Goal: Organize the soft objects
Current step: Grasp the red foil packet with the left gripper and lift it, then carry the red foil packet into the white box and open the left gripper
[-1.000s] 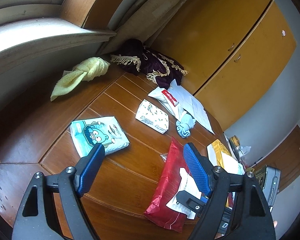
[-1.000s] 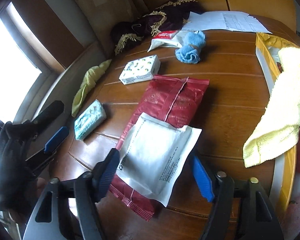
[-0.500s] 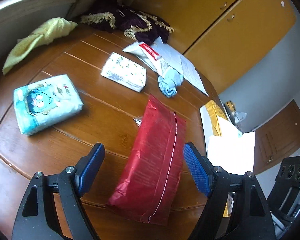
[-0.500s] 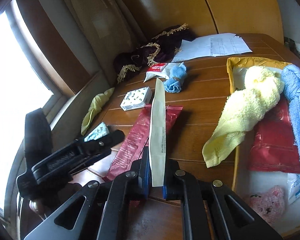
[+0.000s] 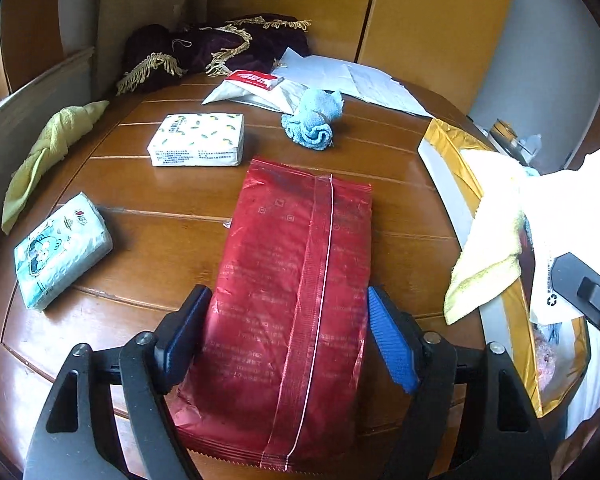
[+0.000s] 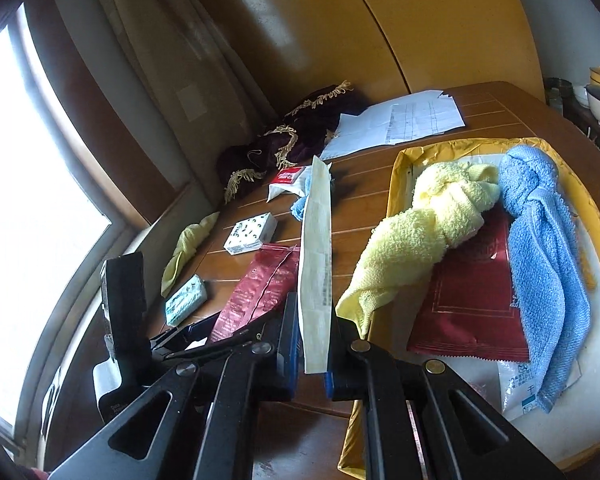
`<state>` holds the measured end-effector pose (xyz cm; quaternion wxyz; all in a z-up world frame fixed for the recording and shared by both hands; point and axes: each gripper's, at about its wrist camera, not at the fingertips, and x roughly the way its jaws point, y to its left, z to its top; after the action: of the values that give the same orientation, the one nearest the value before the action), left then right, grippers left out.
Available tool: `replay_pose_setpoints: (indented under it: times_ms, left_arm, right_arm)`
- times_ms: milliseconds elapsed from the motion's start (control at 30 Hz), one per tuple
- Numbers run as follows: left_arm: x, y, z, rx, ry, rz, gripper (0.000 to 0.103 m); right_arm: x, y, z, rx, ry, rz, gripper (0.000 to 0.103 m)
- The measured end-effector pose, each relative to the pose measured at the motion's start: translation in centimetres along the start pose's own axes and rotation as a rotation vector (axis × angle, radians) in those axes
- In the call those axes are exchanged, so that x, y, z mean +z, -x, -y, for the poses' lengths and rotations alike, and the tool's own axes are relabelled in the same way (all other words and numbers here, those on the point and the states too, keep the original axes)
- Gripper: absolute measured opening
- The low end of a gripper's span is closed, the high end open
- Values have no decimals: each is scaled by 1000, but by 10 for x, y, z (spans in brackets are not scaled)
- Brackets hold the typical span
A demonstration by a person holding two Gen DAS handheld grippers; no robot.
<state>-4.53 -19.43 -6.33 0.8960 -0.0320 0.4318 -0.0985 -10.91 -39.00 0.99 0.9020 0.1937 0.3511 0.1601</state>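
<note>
In the left wrist view, the left gripper point(image 5: 286, 338) is spread wide, with the red pouch point(image 5: 290, 304) lying flat on the table point(image 5: 400, 168) between its fingers; whether they touch it I cannot tell. Ahead to the left lie two tissue packs point(image 5: 198, 146), straight ahead a blue cloth point(image 5: 314, 124). In the right wrist view, the right gripper point(image 6: 312, 354) is clamped on a white pouch point(image 6: 316, 264), held edge-on above the table. To its right a tray point(image 6: 404, 164) holds a yellow towel point(image 6: 420, 232) and a blue towel point(image 6: 540, 248).

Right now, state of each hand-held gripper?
Left hand-held gripper: open, fingers on either side of the red pouch on the table; not clamped.
Right hand-held gripper: shut on the white packet, held edge-on.
</note>
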Motion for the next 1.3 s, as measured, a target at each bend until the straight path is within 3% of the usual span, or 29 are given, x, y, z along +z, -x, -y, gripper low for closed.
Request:
replay_pose_setpoints:
  times_ms: [100,200,467,633,767,900,967,1033,1167,1300]
  left_arm:
    - [0,2,-4,4,9,8,59]
    - [0,6,-12,-38,67,14,54]
    - [9,52,-16,-201,181,157,53]
    - [45,53,23,-341,141,92,53]
    - [78,42,70,-431,67,43,53]
    - [105,11,110,-438,28,-23,53]
    - [116,-10,126,-434,13,-74,53]
    - [122,-26,135,-413,19,-105,53]
    - [126,-46,143,-398,73,-151,54]
    - [121,-50,159,-409,41,-165,54]
  right_arm:
    - [1,12,10,0,2,31,9]
    - [-2,21,28,11,-26,51,9]
    - [-18,34,65,23,-108,39,9]
    - [-28,17,71,29,-114,-36,10]
    - [-29,11,75,-4,-125,-41,14]
    - [-29,15,75,-47,-94,-29,20]
    - [-30,20,76,-69,-81,-6,42]
    - [-32,24,78,-85,-72,16,50]
    - [-39,29,87,-86,-89,30,56]
    - [-43,25,96,-78,-122,16,57]
